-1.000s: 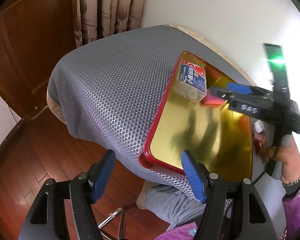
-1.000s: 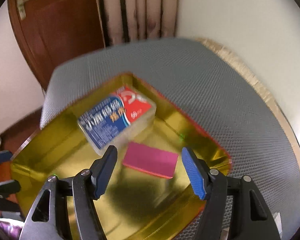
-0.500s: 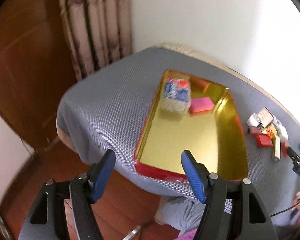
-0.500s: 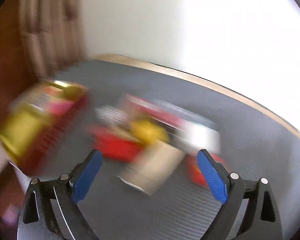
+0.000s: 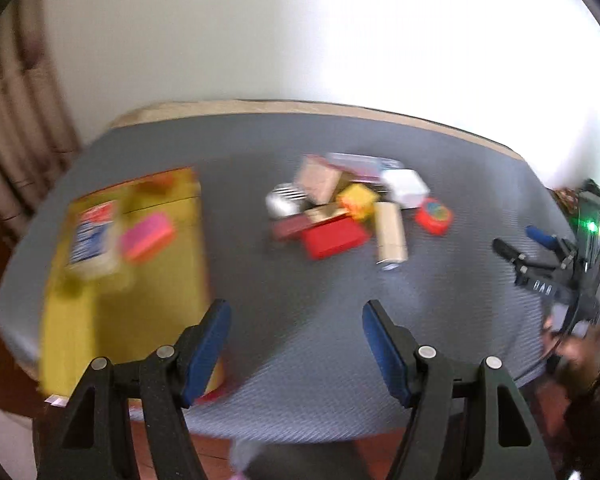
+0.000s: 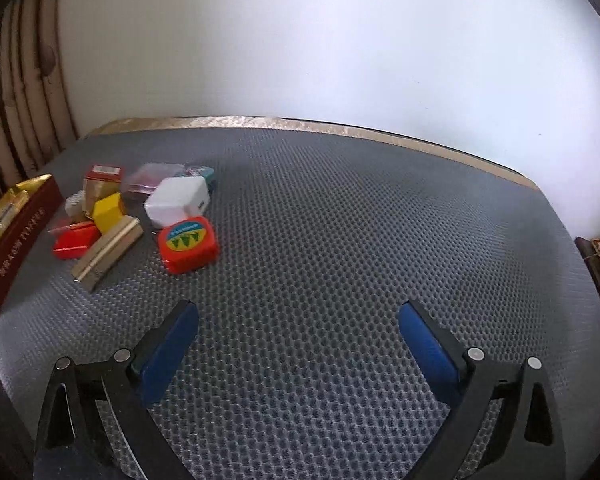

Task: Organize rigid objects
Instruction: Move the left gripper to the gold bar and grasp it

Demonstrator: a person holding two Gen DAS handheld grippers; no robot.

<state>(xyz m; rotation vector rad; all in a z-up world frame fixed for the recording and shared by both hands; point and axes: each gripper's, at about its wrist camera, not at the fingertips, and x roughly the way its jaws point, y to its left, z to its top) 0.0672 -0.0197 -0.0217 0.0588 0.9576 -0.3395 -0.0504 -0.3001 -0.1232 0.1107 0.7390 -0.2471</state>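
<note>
With both the left claw point(image 5: 296, 344) and right claw point(image 6: 298, 346) spread wide and empty, the tightly clustered loose objects point(image 6: 140, 216) on the counter point(image 6: 360, 240) (beside the tray point(image 5: 112, 280)) risk being scattered by an imprecise approach.

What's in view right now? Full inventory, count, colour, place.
tray: 1, gold inside, red outside, table's left
blue-label box: 1, in tray
pink block: 1, in tray
tape measure: 1, red, pile's right
white box: 1, behind it
yellow block: 1, mid-pile
gold bar: 1, pile front
red box: 1, pile left
mat: 1, grey mesh, covers table
left gripper: jaws open
right gripper: jaws open
</note>
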